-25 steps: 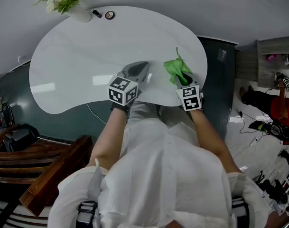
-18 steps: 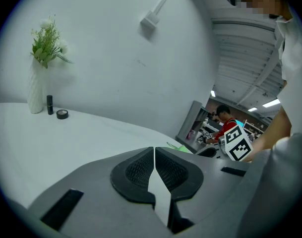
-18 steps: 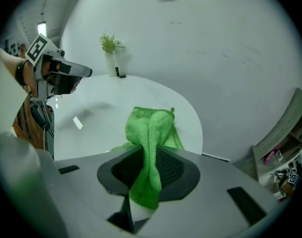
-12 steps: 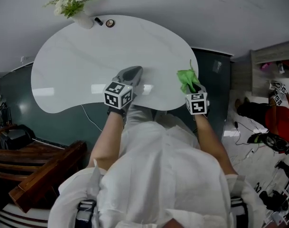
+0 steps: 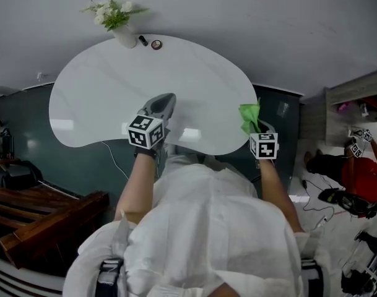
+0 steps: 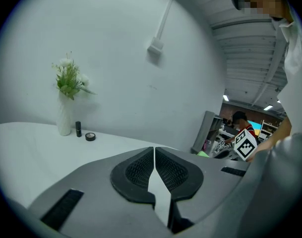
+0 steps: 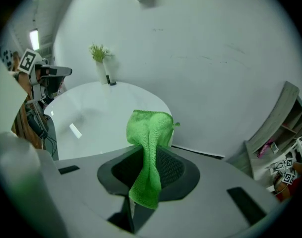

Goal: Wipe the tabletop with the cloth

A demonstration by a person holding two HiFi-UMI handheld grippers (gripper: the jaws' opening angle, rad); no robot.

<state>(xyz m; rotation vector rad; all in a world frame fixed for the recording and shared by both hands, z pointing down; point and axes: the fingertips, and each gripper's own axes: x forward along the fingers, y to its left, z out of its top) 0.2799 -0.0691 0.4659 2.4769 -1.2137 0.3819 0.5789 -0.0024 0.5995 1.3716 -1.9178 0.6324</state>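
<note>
White and kidney-shaped, the tabletop [image 5: 114, 98] lies against a pale wall and is bare over nearly all its span. Only a flower vase [image 5: 124, 37], a small dark tube [image 5: 142, 41] and a small round object [image 5: 156, 44] crowd its far rim. Its near rim curves inward, and there the left gripper [image 5: 166, 99] reaches over it, jaws pressed together with nothing between them. At the tabletop's right-hand rim the right gripper [image 5: 255, 127] is clamped on the green cloth [image 5: 250, 116], a textured rag bunched into a narrow strip. Its long axis runs along the jaws. The free end flares beyond the tips and points away from the person toward the wall. Whether it touches the tabletop cannot be made out.
</note>
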